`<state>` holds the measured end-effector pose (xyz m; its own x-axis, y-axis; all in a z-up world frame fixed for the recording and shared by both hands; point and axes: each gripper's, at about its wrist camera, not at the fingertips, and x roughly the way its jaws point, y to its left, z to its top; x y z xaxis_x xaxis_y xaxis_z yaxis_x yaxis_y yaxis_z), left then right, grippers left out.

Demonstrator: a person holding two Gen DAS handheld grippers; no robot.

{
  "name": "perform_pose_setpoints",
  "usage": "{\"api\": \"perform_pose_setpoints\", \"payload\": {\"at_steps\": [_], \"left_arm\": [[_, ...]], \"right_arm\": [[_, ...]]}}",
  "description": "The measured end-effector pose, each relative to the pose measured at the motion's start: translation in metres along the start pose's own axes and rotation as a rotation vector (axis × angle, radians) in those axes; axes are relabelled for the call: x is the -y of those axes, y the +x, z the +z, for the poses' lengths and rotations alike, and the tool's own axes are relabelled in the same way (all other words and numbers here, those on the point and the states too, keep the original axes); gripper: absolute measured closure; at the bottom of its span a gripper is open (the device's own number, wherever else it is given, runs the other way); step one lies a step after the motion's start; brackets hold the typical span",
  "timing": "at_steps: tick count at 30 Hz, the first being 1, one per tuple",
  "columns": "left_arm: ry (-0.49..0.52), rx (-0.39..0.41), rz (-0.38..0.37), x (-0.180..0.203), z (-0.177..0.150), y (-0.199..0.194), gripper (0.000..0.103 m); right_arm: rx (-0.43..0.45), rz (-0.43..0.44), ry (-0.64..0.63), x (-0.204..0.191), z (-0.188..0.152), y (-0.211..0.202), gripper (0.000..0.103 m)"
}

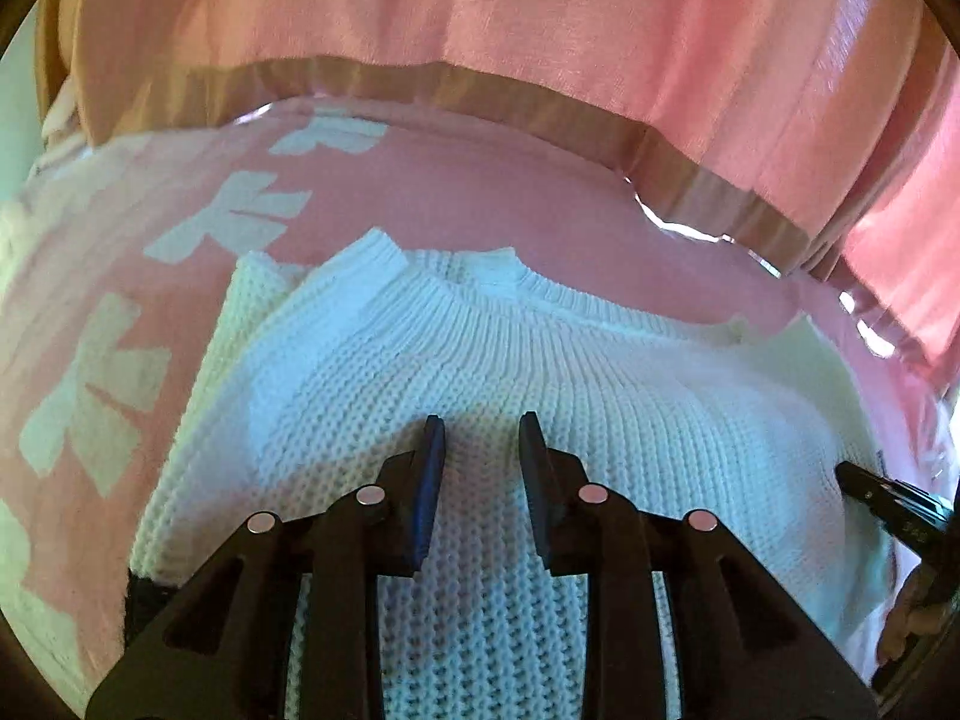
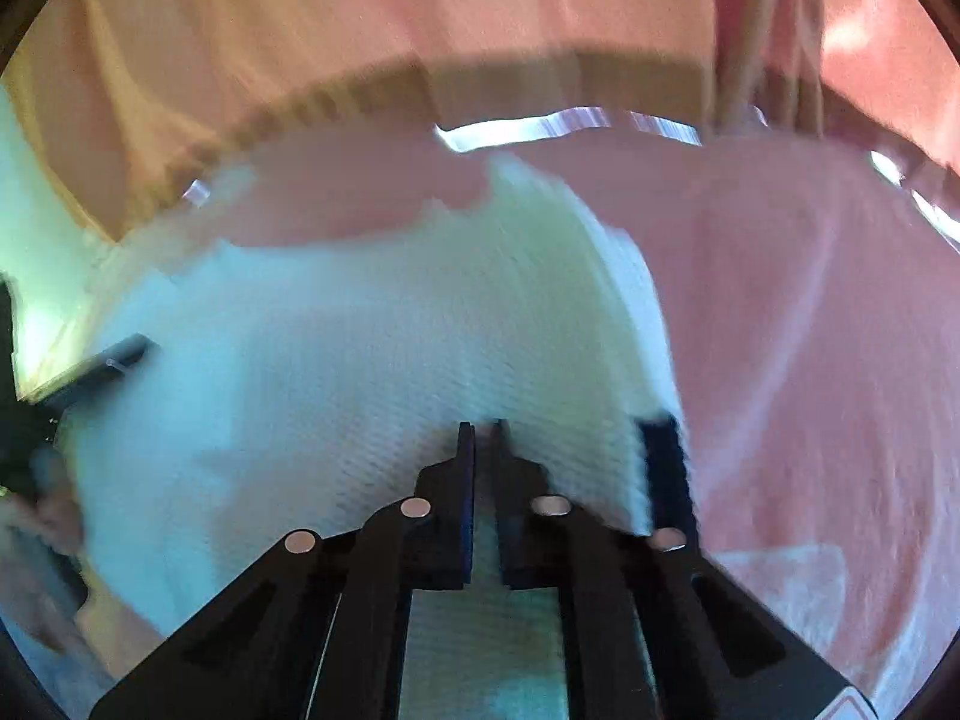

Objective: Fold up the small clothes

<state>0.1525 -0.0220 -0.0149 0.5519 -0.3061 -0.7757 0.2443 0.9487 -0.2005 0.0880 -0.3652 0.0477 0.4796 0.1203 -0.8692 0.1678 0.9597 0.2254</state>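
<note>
A white knitted sweater (image 1: 480,360) lies on a pink cloth with white flower shapes (image 1: 150,228), its ribbed collar toward the far side and a sleeve folded in at the left. My left gripper (image 1: 481,423) hovers over the sweater's middle, jaws open and empty. In the right wrist view the sweater (image 2: 336,348) is blurred. My right gripper (image 2: 485,427) is over the sweater near its right edge, jaws almost together with a narrow gap and nothing visibly between them. The right gripper's tip also shows at the right edge of the left wrist view (image 1: 888,498).
A pink curtain with a tan hem (image 1: 540,18) hangs behind the table. A dark strip (image 2: 663,462) shows at the sweater's right edge. The left gripper shows at the left of the right wrist view (image 2: 96,366). The pink cloth (image 2: 810,330) extends to the right.
</note>
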Motion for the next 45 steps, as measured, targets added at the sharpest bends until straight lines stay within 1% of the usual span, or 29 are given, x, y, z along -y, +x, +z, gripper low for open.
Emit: {"api": "perform_pose_setpoints", "payload": {"at_steps": [1, 2, 3, 4, 5, 6, 7, 8, 9, 10, 11, 13, 15, 17, 19, 21, 24, 25, 27, 29, 30, 31, 32, 33, 34, 37, 38, 41, 45], "left_arm": [[0.010, 0.003, 0.009, 0.003, -0.001, -0.001, 0.078], [0.013, 0.009, 0.012, 0.005, -0.001, -0.003, 0.078], [0.007, 0.016, 0.008, 0.005, -0.001, -0.007, 0.078], [-0.005, 0.026, 0.001, 0.004, 0.000, -0.011, 0.078], [-0.025, 0.057, -0.008, 0.000, 0.002, -0.022, 0.078], [-0.045, 0.093, -0.016, -0.006, 0.004, -0.032, 0.077], [-0.069, 0.125, -0.021, -0.013, 0.005, -0.043, 0.073], [-0.117, 0.155, -0.023, -0.027, 0.007, -0.056, 0.069], [-0.169, 0.170, -0.021, -0.041, 0.007, -0.066, 0.058], [-0.228, 0.178, -0.026, -0.056, 0.005, -0.074, 0.049], [-0.315, 0.172, -0.032, -0.076, 0.000, -0.083, 0.046], [-0.450, 0.141, -0.060, -0.105, -0.013, -0.089, 0.045], [-0.503, 0.100, -0.073, -0.117, -0.024, -0.088, 0.045], [-0.481, 0.064, -0.094, -0.117, -0.030, -0.084, 0.044], [-0.451, 0.033, -0.108, -0.109, -0.037, -0.079, 0.038], [-0.451, 0.000, -0.119, -0.106, -0.044, -0.072, 0.038], [-0.445, -0.037, -0.084, -0.104, -0.050, -0.062, 0.037], [-0.457, -0.057, -0.086, -0.105, -0.051, -0.057, 0.037], [-0.480, -0.054, -0.094, -0.107, -0.053, -0.055, 0.038], [-0.461, -0.062, -0.079, -0.106, -0.051, -0.054, 0.043], [-0.463, -0.062, -0.074, -0.106, -0.051, -0.054, 0.051], [-0.469, -0.060, -0.080, -0.107, -0.051, -0.054, 0.062], [-0.479, -0.058, -0.109, -0.108, -0.050, -0.054, 0.069], [-0.497, -0.055, -0.143, -0.108, -0.050, -0.055, 0.073], [-0.501, -0.043, -0.146, -0.107, -0.049, -0.058, 0.075], [-0.467, 0.005, -0.167, -0.097, -0.041, -0.071, 0.078], [-0.436, 0.039, -0.184, -0.088, -0.036, -0.080, 0.078], [-0.364, 0.104, -0.215, -0.064, -0.025, -0.099, 0.079], [-0.296, 0.157, -0.307, -0.023, -0.011, -0.122, 0.079]], "right_arm": [[0.007, 0.024, 0.029, 0.003, 0.001, -0.004, 0.102], [0.056, 0.059, 0.029, 0.003, 0.003, -0.017, 0.101], [0.085, 0.052, 0.019, 0.002, 0.001, -0.021, 0.101], [0.109, 0.020, -0.001, -0.001, 0.001, -0.025, 0.101], [0.077, -0.042, -0.018, 0.002, -0.001, -0.018, 0.101], [0.023, -0.082, -0.007, 0.009, -0.006, -0.007, 0.103], [-0.003, -0.066, 0.028, 0.018, -0.010, 0.002, 0.103], [0.018, -0.036, 0.073, 0.024, -0.010, -0.002, 0.103], [0.044, -0.021, 0.066, 0.022, -0.009, -0.011, 0.101], [0.084, -0.014, 0.045, 0.017, -0.010, -0.019, 0.095], [0.117, 0.009, 0.028, 0.007, -0.010, -0.027, 0.095], [0.146, 0.127, 0.003, -0.017, -0.012, -0.036, 0.096], [0.160, 0.191, -0.073, -0.052, -0.012, -0.038, 0.097], [0.152, 0.228, -0.153, -0.091, -0.009, -0.032, 0.097], [0.129, 0.245, -0.201, -0.113, -0.012, -0.021, 0.097], [0.114, 0.239, -0.235, -0.132, -0.014, -0.009, 0.097], [0.082, 0.226, -0.244, -0.142, -0.019, 0.006, 0.097], [0.075, 0.217, -0.243, -0.142, -0.021, 0.006, 0.097], [0.053, 0.191, -0.234, -0.143, -0.025, 0.017, 0.097], [0.022, 0.174, -0.222, -0.137, -0.027, 0.031, 0.098], [0.005, 0.172, -0.221, -0.137, -0.029, 0.040, 0.100], [0.002, 0.174, -0.219, -0.133, -0.032, 0.045, 0.102], [0.017, 0.180, -0.221, -0.131, -0.035, 0.046, 0.102], [0.026, 0.175, -0.234, -0.132, -0.037, 0.046, 0.102], [0.034, 0.167, -0.251, -0.134, -0.038, 0.046, 0.103], [0.069, 0.151, -0.290, -0.138, -0.043, 0.046, 0.103], [0.076, 0.153, -0.293, -0.137, -0.044, 0.046, 0.103], [0.081, 0.159, -0.300, -0.136, -0.043, 0.045, 0.103], [0.080, 0.164, -0.303, -0.136, -0.041, 0.049, 0.103]]}}
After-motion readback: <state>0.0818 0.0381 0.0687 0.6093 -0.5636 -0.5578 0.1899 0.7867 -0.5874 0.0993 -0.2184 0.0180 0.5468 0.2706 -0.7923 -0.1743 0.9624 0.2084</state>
